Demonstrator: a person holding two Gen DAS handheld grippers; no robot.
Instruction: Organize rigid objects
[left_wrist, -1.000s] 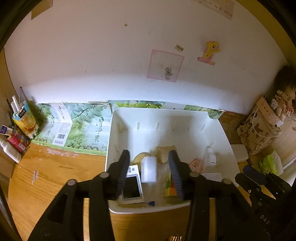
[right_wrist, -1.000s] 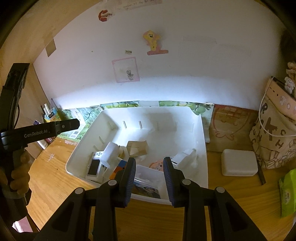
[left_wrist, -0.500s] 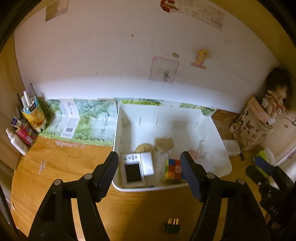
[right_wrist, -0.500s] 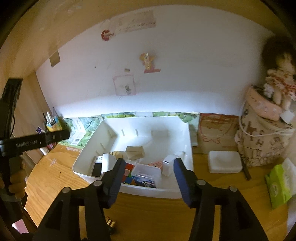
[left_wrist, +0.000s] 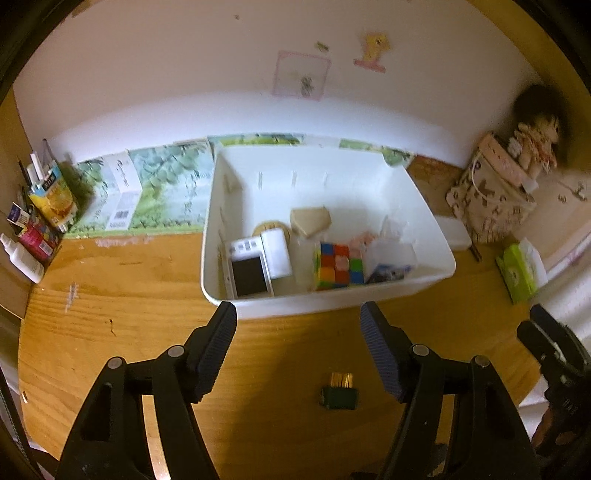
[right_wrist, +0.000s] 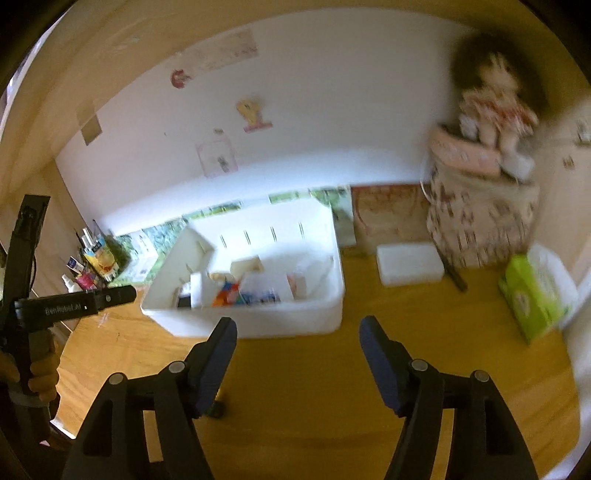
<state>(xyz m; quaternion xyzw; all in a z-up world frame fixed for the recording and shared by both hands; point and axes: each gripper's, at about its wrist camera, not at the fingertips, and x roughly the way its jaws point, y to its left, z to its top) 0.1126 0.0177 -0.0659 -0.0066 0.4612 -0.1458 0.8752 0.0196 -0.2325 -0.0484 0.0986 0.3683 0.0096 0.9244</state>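
Hovering before white bin | left tongs spread, empty | right tongs just widened, empty

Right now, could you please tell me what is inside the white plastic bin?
The white plastic bin holds a multicoloured puzzle cube, a white handheld device with a dark screen and a tan block; whatever lies beneath them is covered.

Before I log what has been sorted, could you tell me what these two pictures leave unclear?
- Right wrist view: motion blur smears the contents of the white bin; only the colourful cube is guessable.
- Right wrist view: a small dark object is mostly hidden behind the right claw finger.
- Left wrist view: the dark plug-like item on the table is too small to identify.
- Left wrist view: print on the boxes behind the bin is unreadable.
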